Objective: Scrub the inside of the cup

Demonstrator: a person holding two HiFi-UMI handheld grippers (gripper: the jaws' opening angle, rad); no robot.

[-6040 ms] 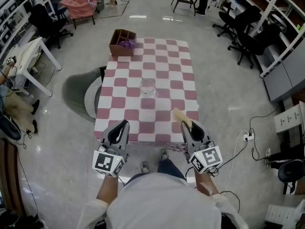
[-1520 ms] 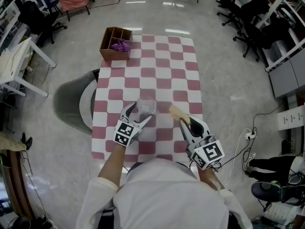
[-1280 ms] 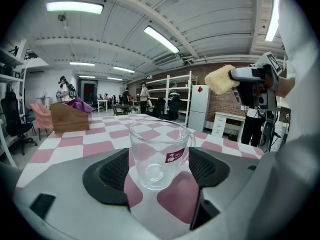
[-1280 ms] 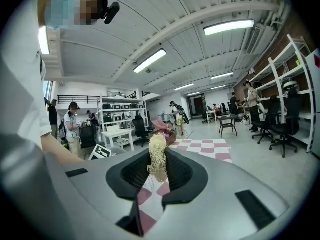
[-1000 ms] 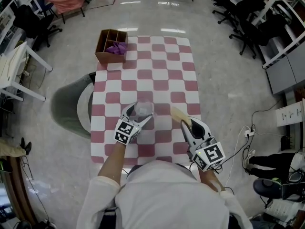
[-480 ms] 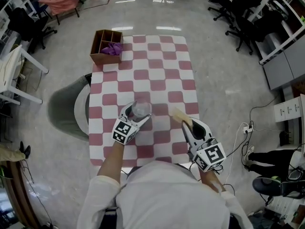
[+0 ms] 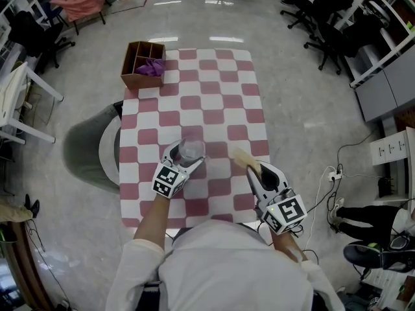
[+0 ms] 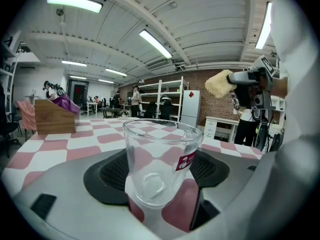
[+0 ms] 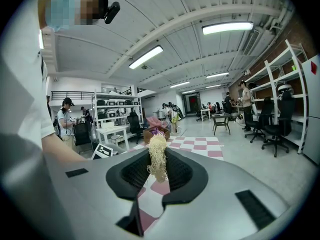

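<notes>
A clear glass cup [image 7: 192, 149] with a small red label stands upright over the pink-and-white checked table [image 7: 220, 102]. My left gripper [image 7: 184, 157] is shut on the cup. In the left gripper view the cup [image 8: 159, 159] fills the gap, with both black pads against its sides. My right gripper [image 7: 253, 168] is shut on a pale yellow fibrous scrubber [image 7: 244, 158], held to the right of the cup and apart from it. The scrubber [image 9: 157, 156] sticks up from the closed jaws. The left gripper view also shows the scrubber [image 8: 219, 83] raised at the right.
A wooden divided box [image 7: 144, 64] holding purple cloth sits at the table's far left corner. A grey round chair base [image 7: 91, 149] lies on the floor left of the table. Office chairs [image 7: 321, 11] and shelving stand further off.
Six seconds ago both grippers hung at the near table edge and the cup stood alone. The left gripper has since reached forward and closed on the cup. The right gripper keeps the scrubber.
</notes>
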